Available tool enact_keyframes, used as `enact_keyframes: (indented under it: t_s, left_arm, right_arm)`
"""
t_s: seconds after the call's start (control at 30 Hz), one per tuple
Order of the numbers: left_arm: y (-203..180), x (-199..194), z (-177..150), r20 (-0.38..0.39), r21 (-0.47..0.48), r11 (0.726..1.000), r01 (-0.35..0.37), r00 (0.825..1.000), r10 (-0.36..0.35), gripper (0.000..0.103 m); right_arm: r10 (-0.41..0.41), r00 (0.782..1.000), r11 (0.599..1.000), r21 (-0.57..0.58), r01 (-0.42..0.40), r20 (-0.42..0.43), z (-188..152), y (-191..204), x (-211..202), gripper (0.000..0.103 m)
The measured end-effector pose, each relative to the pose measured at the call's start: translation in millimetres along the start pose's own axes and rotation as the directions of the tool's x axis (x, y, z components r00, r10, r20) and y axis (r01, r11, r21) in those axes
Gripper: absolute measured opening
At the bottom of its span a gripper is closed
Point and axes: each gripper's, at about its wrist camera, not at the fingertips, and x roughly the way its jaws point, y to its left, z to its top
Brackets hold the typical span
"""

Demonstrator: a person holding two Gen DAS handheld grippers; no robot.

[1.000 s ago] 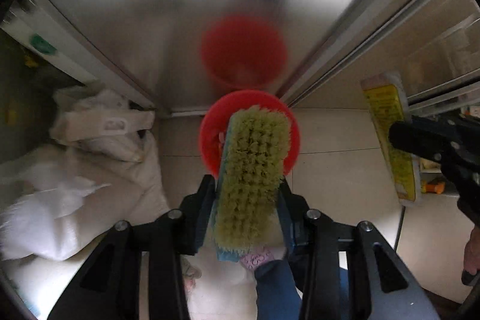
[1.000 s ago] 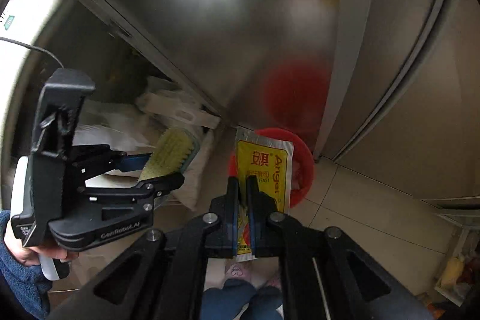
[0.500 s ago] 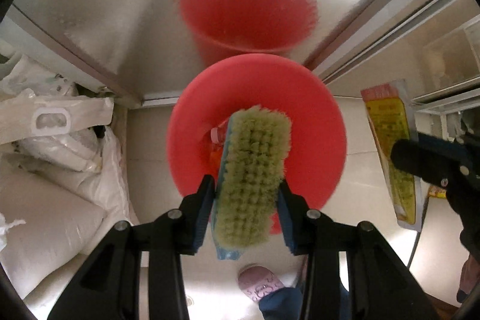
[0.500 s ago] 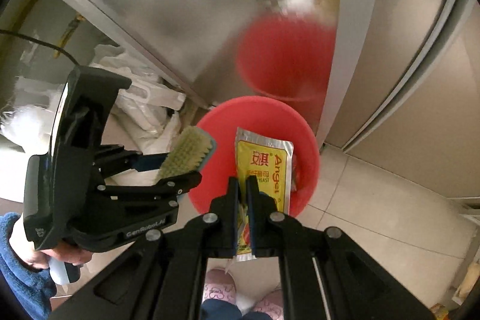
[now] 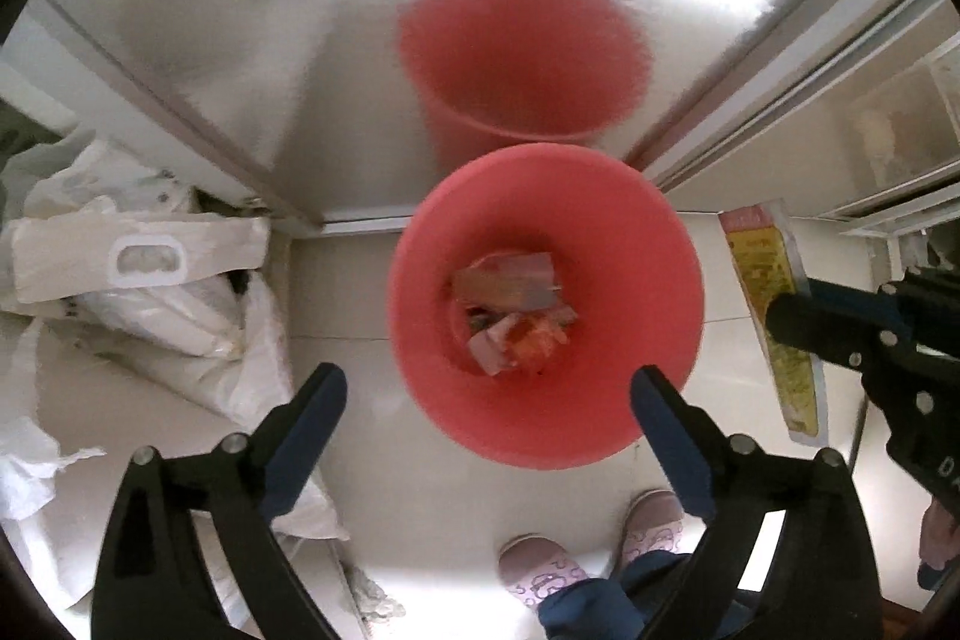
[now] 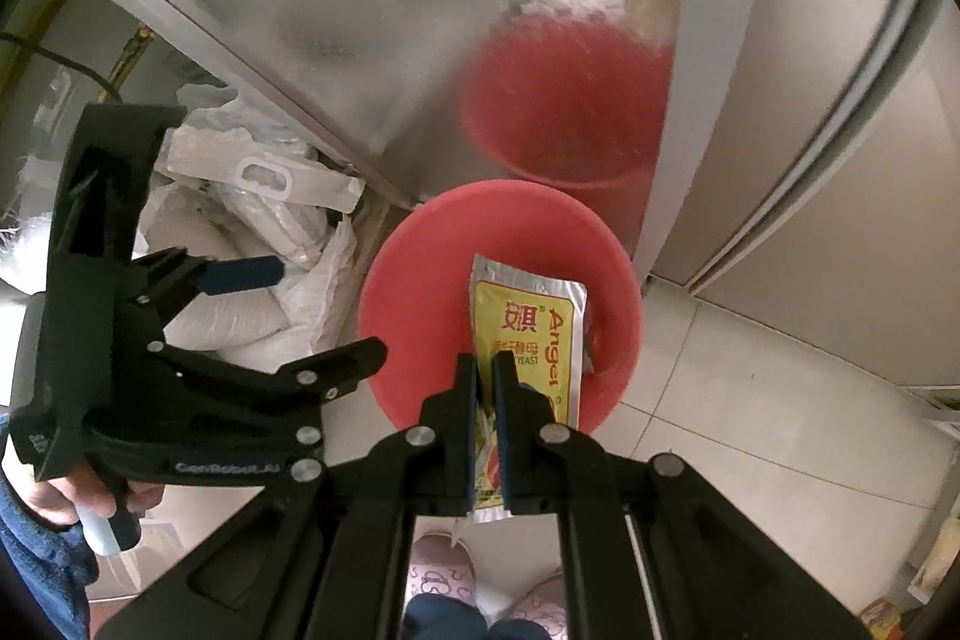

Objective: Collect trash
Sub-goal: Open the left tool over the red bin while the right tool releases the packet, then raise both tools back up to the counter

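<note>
Left wrist: left hand-held gripper (image 5: 487,394) just opened, empty, above red bin (image 5: 660,316) on tiled floor (image 5: 354,298)

Pale tiled floor (image 5: 354,298), red bin (image 5: 630,244) standing, white bags (image 5: 180,304) beside it

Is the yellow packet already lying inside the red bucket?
No, the right gripper is clamped on the yellow packet, holding it above the red bucket.

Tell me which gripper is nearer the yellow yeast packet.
Right. The right gripper is shut on the yellow yeast packet; the left gripper stands open over the red bin beside it.
</note>
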Motion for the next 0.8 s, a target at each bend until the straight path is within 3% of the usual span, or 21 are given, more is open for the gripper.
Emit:
enact_keyframes:
  t_s: [0.47, 0.53, 0.57, 0.6, 0.73, 0.8]
  left_arm:
    - [33, -14, -21, 0.003, -0.063, 0.997, -0.046, 0.999, 0.047, 0.095]
    - [36, -21, -25, 0.011, -0.068, 0.996, -0.053, 0.998, 0.054, 0.095]
    - [36, -25, -26, 0.014, -0.069, 0.996, -0.057, 0.998, 0.058, 0.095]
    - [36, -31, -28, 0.015, -0.072, 0.995, -0.062, 0.998, 0.063, 0.095]
    - [34, -63, -36, 0.023, -0.097, 0.993, -0.061, 0.998, 0.063, 0.095]
    - [30, -85, -40, 0.03, -0.114, 0.991, -0.066, 0.997, 0.07, 0.095]
  right_arm:
    - [-0.036, 0.998, 0.996, -0.082, 0.032, -0.047, 2, 20, 33, 0.006]
    - [-0.061, 0.997, 0.993, -0.106, 0.056, -0.047, 3, 23, 32, 0.025]
    - [-0.076, 0.996, 0.991, -0.117, 0.07, -0.045, 3, 24, 32, 0.051]
    - [-0.079, 0.996, 0.99, -0.119, 0.074, -0.042, 3, 24, 30, 0.067]
    - [-0.074, 0.997, 0.991, -0.113, 0.071, -0.025, 1, 25, 10, 0.068]
    - [-0.083, 0.996, 0.99, -0.116, 0.08, -0.023, 0, 28, -7, 0.08]
